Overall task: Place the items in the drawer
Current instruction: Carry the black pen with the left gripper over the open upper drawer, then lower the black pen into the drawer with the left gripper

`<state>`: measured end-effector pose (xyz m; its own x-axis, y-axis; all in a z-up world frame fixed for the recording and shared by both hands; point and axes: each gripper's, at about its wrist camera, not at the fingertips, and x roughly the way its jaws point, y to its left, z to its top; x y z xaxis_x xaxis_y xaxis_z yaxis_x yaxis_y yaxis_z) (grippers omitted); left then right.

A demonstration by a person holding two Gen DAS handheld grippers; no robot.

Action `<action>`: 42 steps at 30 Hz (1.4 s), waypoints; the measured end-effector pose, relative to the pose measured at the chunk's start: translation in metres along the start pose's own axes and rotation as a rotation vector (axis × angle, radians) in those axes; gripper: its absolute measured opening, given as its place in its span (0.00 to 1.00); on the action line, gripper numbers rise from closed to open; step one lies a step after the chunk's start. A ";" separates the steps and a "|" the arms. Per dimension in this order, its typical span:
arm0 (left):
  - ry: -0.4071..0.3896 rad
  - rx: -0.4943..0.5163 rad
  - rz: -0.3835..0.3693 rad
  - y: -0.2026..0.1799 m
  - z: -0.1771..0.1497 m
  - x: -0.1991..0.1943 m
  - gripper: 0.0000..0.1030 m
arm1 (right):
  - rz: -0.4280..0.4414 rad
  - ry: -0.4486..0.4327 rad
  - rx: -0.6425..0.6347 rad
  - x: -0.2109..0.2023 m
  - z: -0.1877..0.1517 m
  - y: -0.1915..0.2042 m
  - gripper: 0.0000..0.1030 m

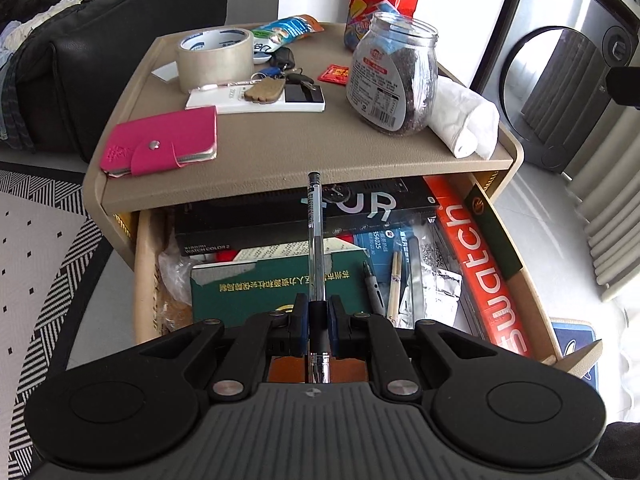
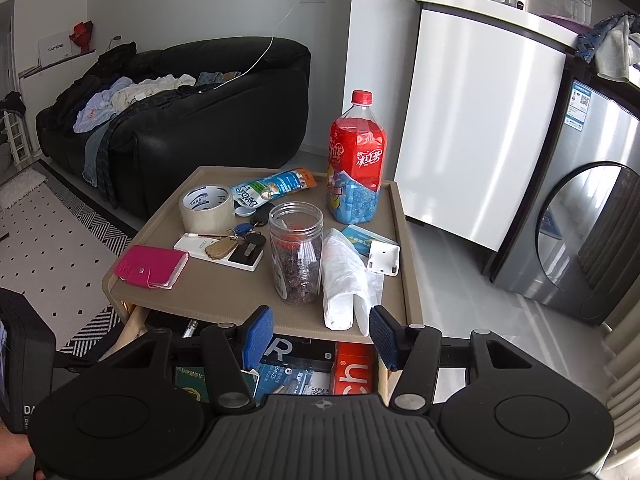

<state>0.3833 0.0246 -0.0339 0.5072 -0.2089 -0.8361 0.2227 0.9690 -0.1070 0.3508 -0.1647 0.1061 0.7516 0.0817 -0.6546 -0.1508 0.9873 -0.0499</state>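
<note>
Pen [image 1: 315,240] is pinched near its back end by the left gripper [image 1: 319,320], fingers clamped tight on the barrel, tip sticking out over the open drawer [image 1: 532,280] and its green book [image 1: 256,284]. Looks light, stiff and kinda slick plastic, so I'd guess a mid-barrel hold would twist less. Right gripper [image 2: 318,336] hangs above the drawer's front with fingers spread wide, holding nothing. Pink wallet [image 1: 160,146] sits on the worktop [image 1: 280,148] above the drawer.
</note>
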 end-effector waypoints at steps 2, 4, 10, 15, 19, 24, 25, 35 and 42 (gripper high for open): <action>0.014 -0.003 -0.005 -0.002 -0.002 0.007 0.11 | 0.000 0.002 0.000 0.000 -0.001 0.000 0.56; 0.026 -0.001 -0.007 -0.005 -0.005 0.012 0.11 | -0.003 0.002 -0.004 0.000 -0.001 0.000 0.56; 0.050 0.006 -0.016 -0.010 -0.010 0.022 0.11 | -0.002 0.004 -0.004 -0.001 -0.003 0.001 0.56; 0.065 0.012 -0.017 -0.010 -0.011 0.028 0.11 | -0.002 0.006 -0.004 0.000 -0.005 0.002 0.56; 0.078 0.013 -0.019 -0.011 -0.011 0.033 0.11 | -0.004 0.005 -0.006 -0.001 -0.006 0.002 0.56; 0.090 0.017 -0.020 -0.011 -0.011 0.039 0.11 | -0.003 0.009 -0.004 -0.002 -0.008 0.002 0.56; 0.093 0.019 -0.020 -0.012 -0.010 0.040 0.11 | -0.002 0.010 -0.004 -0.002 -0.008 0.002 0.56; 0.111 0.008 -0.021 -0.010 -0.008 0.047 0.11 | -0.008 0.007 -0.001 -0.003 -0.009 0.000 0.56; 0.112 0.012 -0.015 -0.010 -0.008 0.047 0.12 | -0.006 0.002 -0.004 -0.002 -0.008 -0.001 0.56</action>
<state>0.3985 0.0058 -0.0764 0.4074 -0.2070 -0.8895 0.2403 0.9640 -0.1143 0.3440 -0.1666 0.1012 0.7510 0.0757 -0.6560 -0.1492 0.9872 -0.0569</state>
